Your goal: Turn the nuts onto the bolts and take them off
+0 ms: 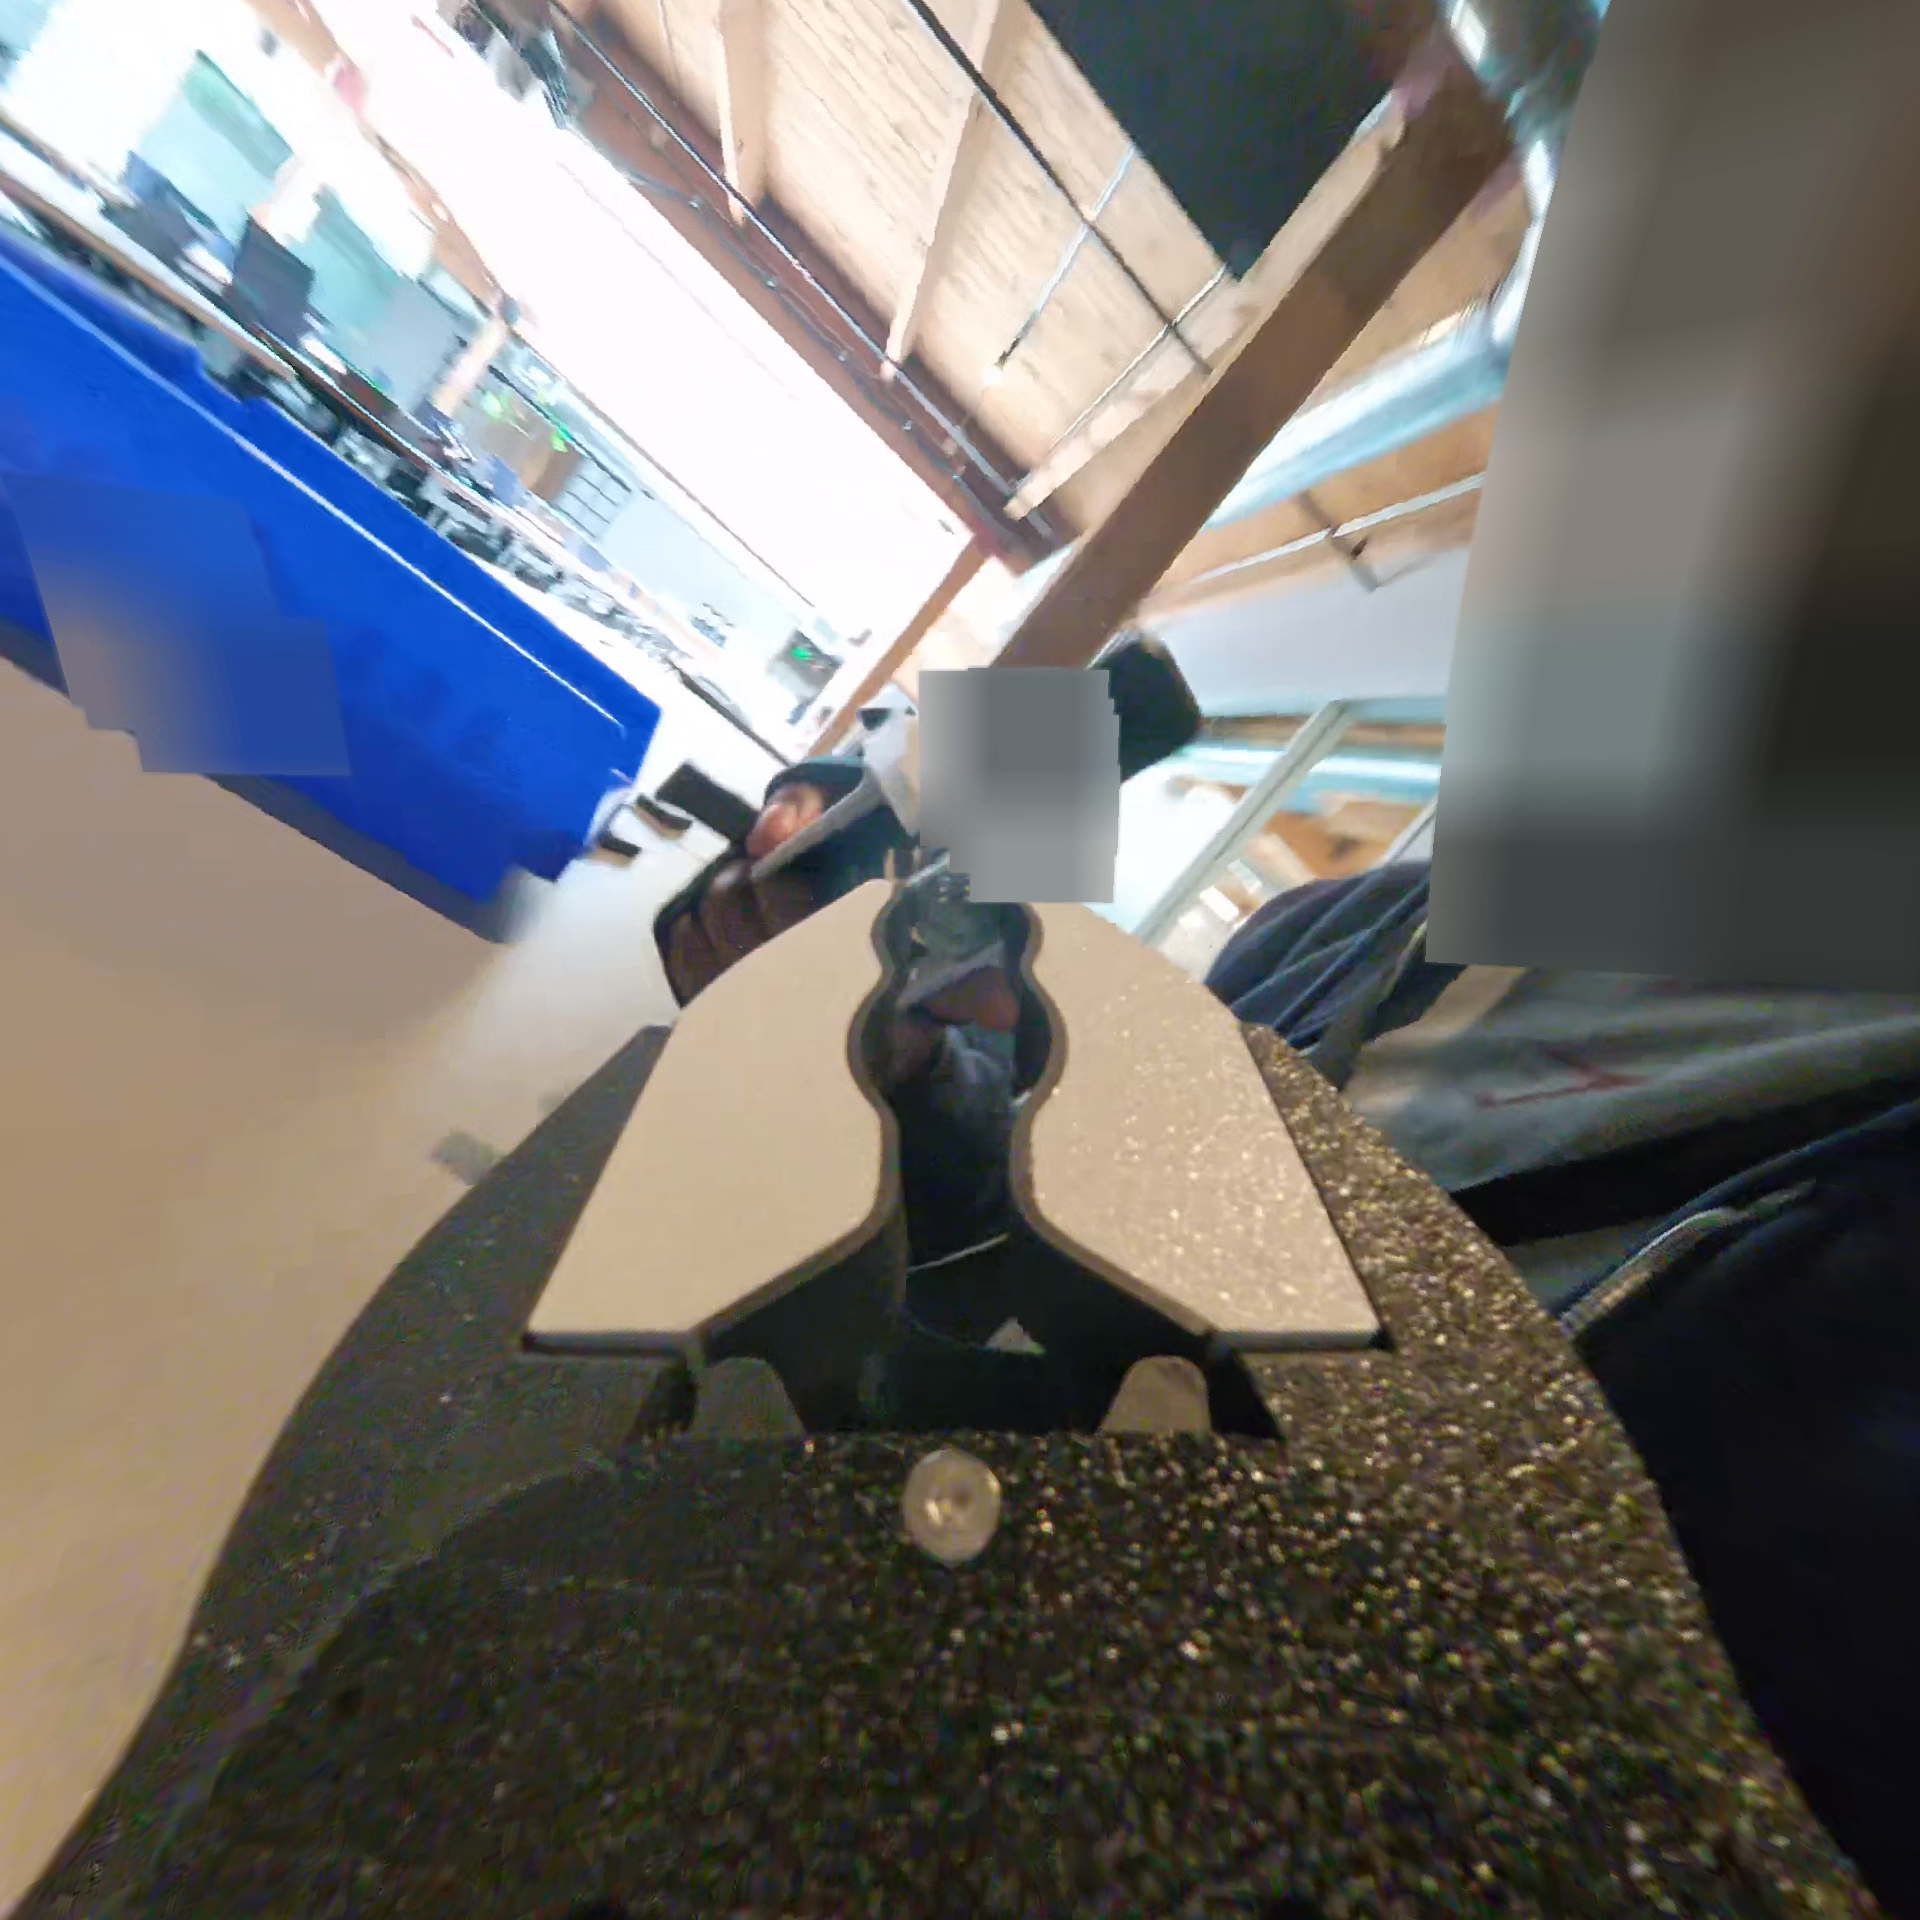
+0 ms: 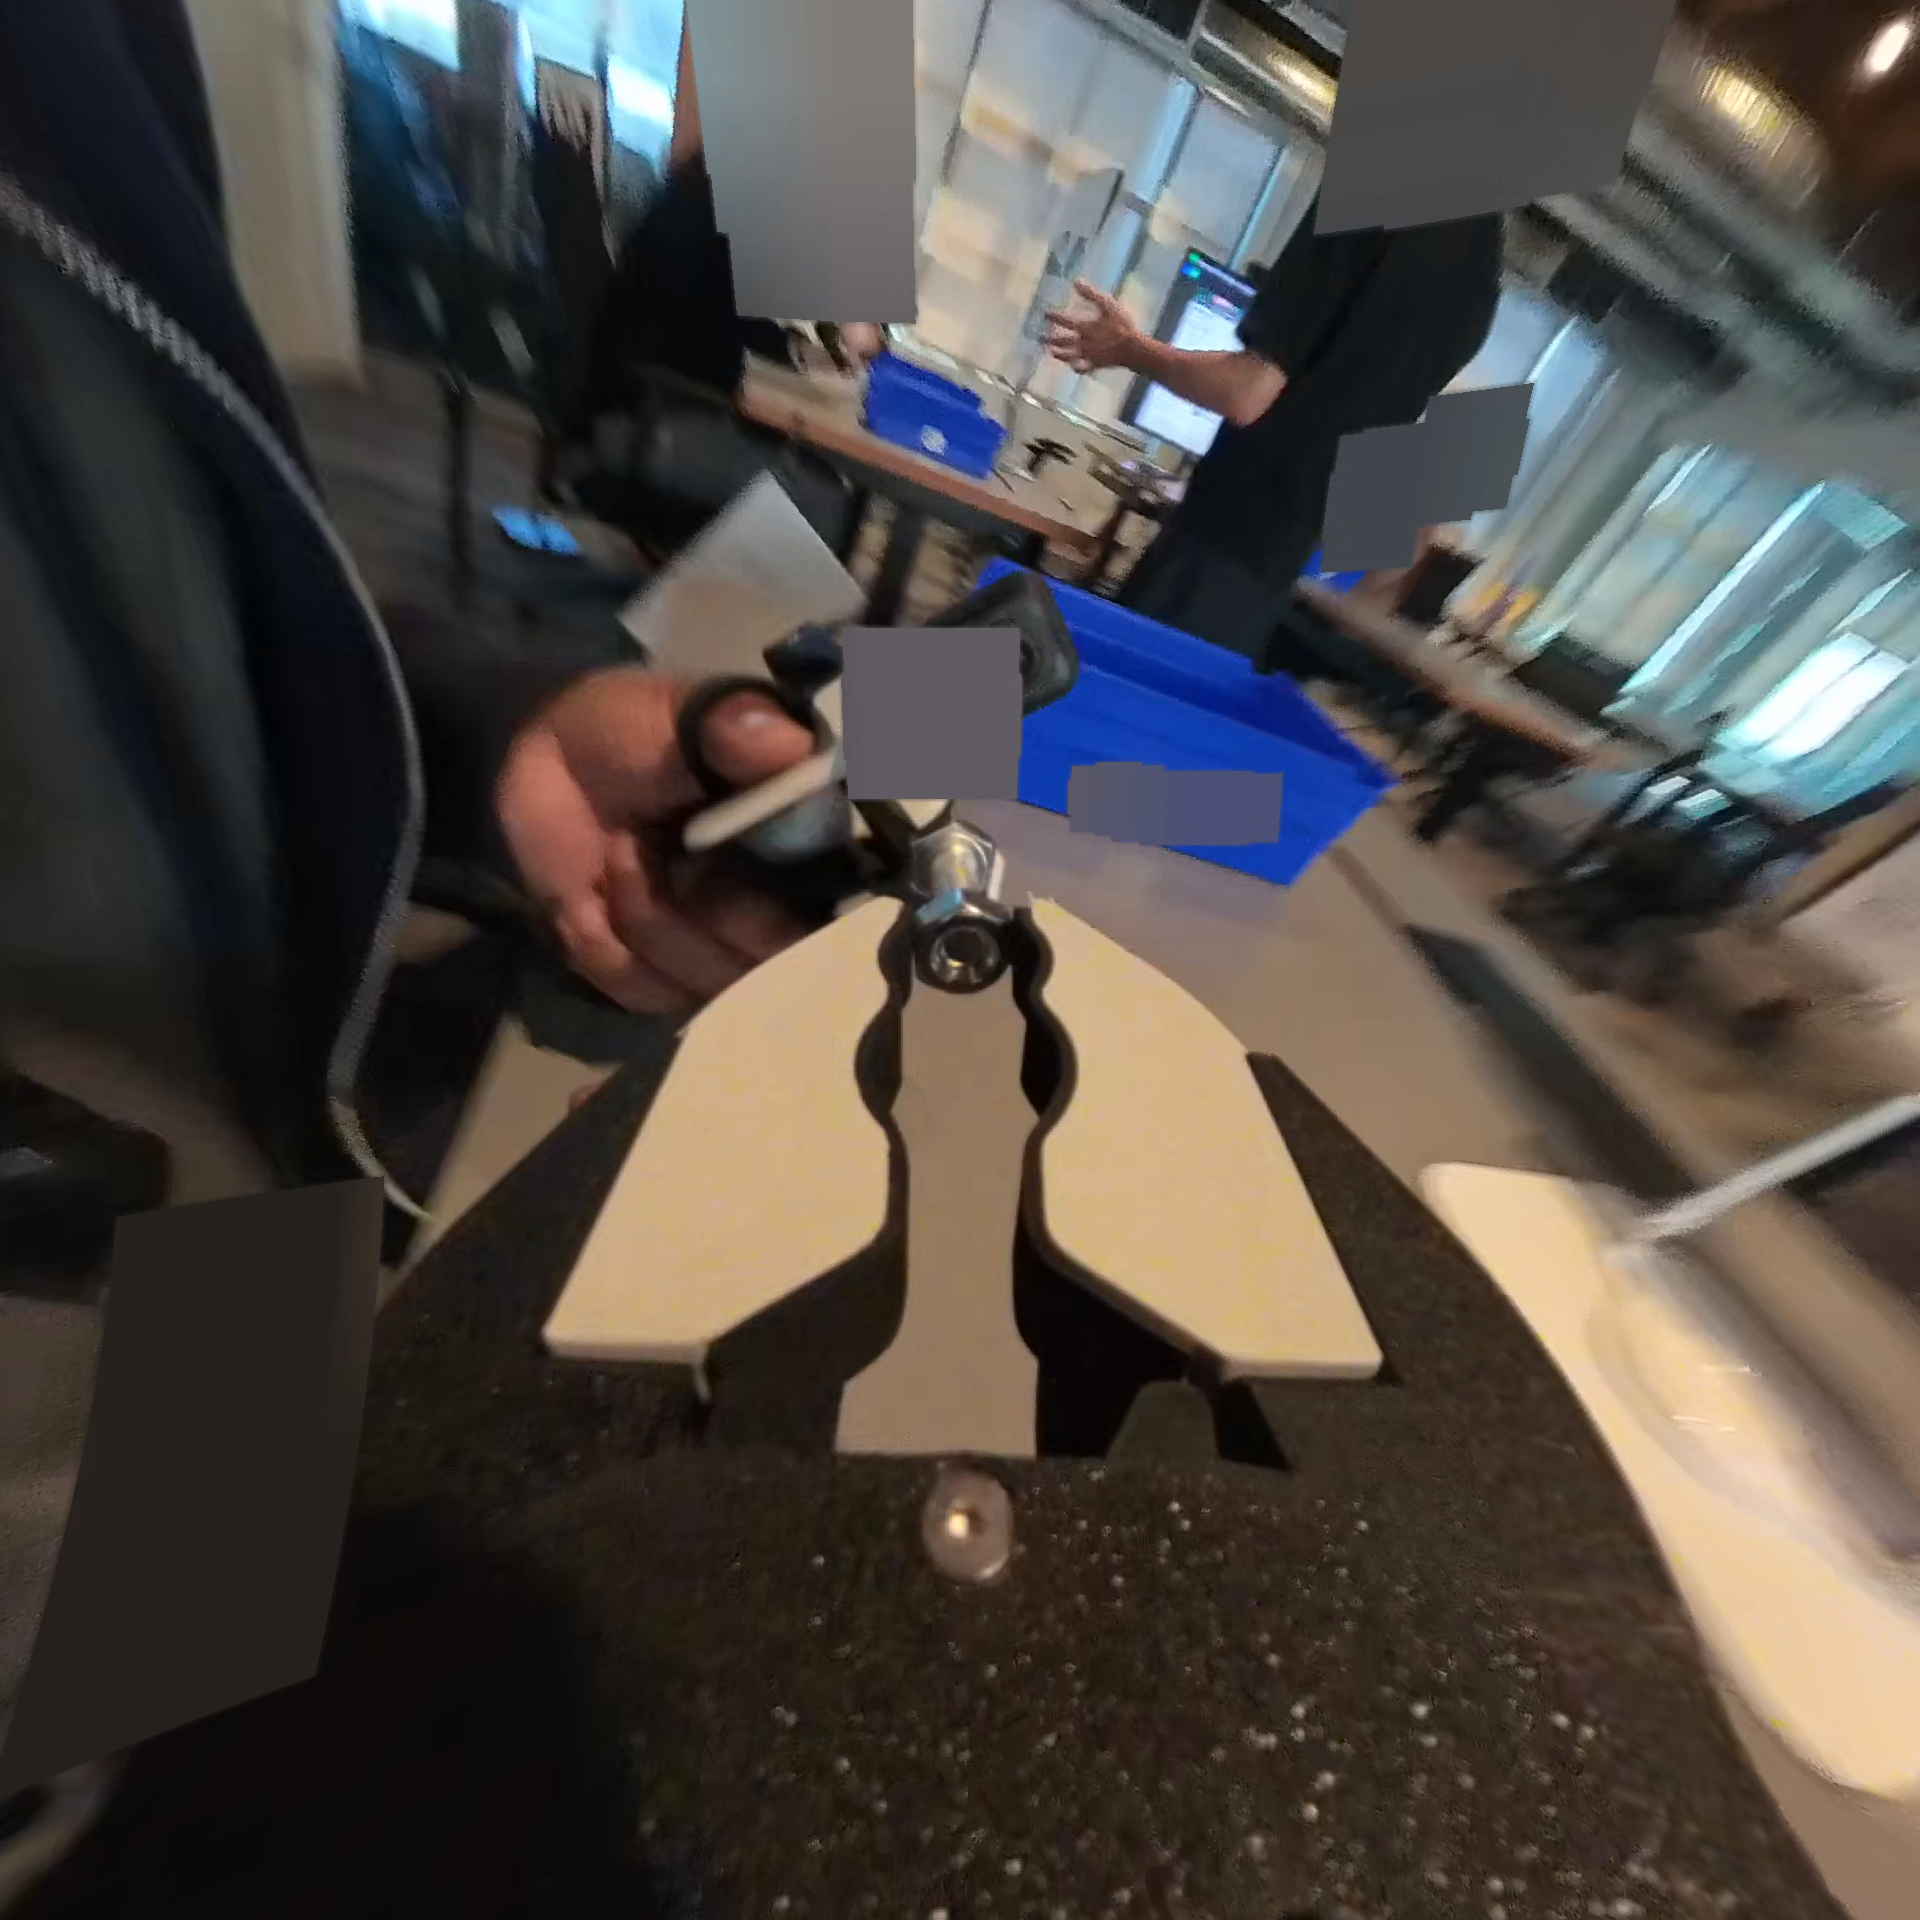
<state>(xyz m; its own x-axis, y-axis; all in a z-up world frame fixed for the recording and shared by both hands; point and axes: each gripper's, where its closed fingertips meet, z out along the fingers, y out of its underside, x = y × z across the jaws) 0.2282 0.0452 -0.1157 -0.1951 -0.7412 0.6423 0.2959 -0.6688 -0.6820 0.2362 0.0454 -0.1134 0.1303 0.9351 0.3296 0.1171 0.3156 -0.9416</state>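
The right gripper (image 2: 958,940), two pale grey scalloped pads on a speckled black body, has its tips pinched on a shiny silver hexagonal steel nut (image 2: 958,948), seen end-on with its dark bore facing the camera; the jaws stand only as far apart as the nut is wide. Just beyond it runs the bright threaded steel bolt (image 2: 951,862), lined up with the nut's bore and seemingly entering it, though how many threads are engaged cannot be told. The bolt's far end sits at the tips of the left gripper (image 1: 951,925), where that gripper's own view shows a blurred glint of metal between nearly closed pads, so it appears clamped on the bolt. In the right wrist view a person's hand (image 2: 623,831) grips the left tool's black trigger loop. Both pieces hang in the air above a pale tabletop (image 2: 1195,997), with a blue plastic bin (image 2: 1195,707) behind. Nut and bolt look small, rigid, light and slick, so neither will deform, but polished flats could slip or twist out of a loose pinch. The nut is best taken across two opposite flats, seated in a scallop of the pads, and the bolt by its head or by bare shank clear of the threads the nut must travel.
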